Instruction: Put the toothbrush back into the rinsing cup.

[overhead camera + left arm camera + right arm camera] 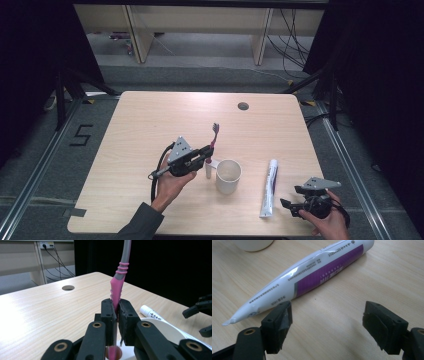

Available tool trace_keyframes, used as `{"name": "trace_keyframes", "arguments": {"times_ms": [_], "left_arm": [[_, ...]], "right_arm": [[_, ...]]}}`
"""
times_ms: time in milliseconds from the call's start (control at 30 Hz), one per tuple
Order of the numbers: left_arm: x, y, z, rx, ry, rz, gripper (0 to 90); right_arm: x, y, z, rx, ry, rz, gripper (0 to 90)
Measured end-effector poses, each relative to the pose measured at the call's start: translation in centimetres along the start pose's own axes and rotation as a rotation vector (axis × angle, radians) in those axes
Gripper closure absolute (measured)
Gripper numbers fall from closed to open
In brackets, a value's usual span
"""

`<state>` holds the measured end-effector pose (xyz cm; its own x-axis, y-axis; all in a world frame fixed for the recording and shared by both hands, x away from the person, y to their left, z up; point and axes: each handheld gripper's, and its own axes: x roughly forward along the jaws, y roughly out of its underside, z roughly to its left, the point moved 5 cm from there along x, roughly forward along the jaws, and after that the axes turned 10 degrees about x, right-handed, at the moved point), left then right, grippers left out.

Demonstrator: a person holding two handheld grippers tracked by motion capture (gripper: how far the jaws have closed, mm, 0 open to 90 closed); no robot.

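Observation:
My left gripper [206,153] is shut on a pink and grey toothbrush [213,137], held above the table just left of a white mug [228,176]. In the left gripper view the toothbrush [117,290] rises from between the closed jaws, its pink end below them. A white and purple toothpaste tube [269,188] lies flat on the table right of the mug. My right gripper [287,206] stands open near the front right corner, just right of the tube's crimped end. The tube [312,275] lies ahead of the open jaws, untouched.
The light wooden table [150,125] has a round cable hole [243,106] near its far edge. Desks and cables stand on the floor beyond. Dark curtains hang on both sides.

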<state>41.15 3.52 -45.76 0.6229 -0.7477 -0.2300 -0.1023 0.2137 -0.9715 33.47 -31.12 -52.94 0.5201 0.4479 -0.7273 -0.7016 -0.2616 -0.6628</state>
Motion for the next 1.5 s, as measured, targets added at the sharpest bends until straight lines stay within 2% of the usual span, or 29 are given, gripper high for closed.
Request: {"name": "trace_keyframes", "arguments": {"times_ms": [233,267,367,467,700,767,900,933,967,1000,1100,1133,1200,1267,1400,1433,1500], "left_arm": [[-0.2,0.8,-0.3,0.002,0.013,0.014,81.7],[-0.3,1.2,-0.4,0.003,0.013,0.032,81.5],[-0.4,1.6,-0.4,0.002,0.013,0.044,81.3],[-0.3,1.8,-0.4,-0.001,0.021,0.037,81.3],[-0.3,2.1,-0.6,-0.002,0.020,0.063,81.0],[-0.3,2.3,-0.6,-0.002,0.021,0.064,80.8],[-0.4,2.5,-0.7,-0.002,0.026,0.073,80.1],[-0.4,2.5,-0.7,-0.007,0.025,0.072,80.0],[-0.4,2.5,-0.7,-0.007,0.025,0.072,79.9],[-0.5,2.5,-0.7,-0.004,0.023,0.074,79.9],[-0.5,2.5,-0.7,-0.007,0.021,0.073,79.5],[-0.5,2.5,-0.7,-0.007,0.020,0.073,78.9],[-0.5,2.5,-0.7,-0.008,0.020,0.074,78.2],[-0.5,2.5,-0.7,-0.009,0.018,0.073,77.1],[-0.6,2.2,-0.7,-0.022,0.019,0.066,68.2],[-0.7,2.1,-0.7,-0.031,0.012,0.068,65.4],[-0.9,1.9,-0.4,-0.041,-0.005,0.062,57.1]], "right_arm": [[-0.1,0.0,0.0,-0.001,0.001,0.008,24.4],[0.0,0.1,0.0,0.001,-0.002,0.013,24.4],[0.0,0.0,0.1,0.007,0.003,0.010,24.4],[0.0,0.1,0.1,0.008,-0.005,0.012,24.4],[0.0,0.1,0.1,0.010,0.001,0.009,24.4],[-0.1,0.1,0.2,0.016,-0.023,0.036,24.4],[-0.1,0.1,0.2,0.014,-0.026,0.036,24.4],[-0.1,0.2,0.5,0.044,-0.022,0.029,24.4],[0.1,0.2,0.3,0.018,-0.018,0.014,24.4],[0.0,0.1,0.3,0.012,-0.002,0.014,24.4],[0.0,0.2,0.3,0.014,-0.010,0.021,24.4],[0.1,0.1,0.1,-0.010,-0.010,0.002,24.4],[0.0,0.1,0.4,0.029,-0.014,0.022,24.4],[0.0,0.2,0.4,0.025,-0.013,0.024,24.4],[0.0,0.2,0.4,0.033,-0.011,0.023,24.4],[-0.1,0.1,0.2,0.012,-0.004,0.017,24.4],[-0.1,0.2,0.4,0.036,-0.010,0.021,24.4]]}}
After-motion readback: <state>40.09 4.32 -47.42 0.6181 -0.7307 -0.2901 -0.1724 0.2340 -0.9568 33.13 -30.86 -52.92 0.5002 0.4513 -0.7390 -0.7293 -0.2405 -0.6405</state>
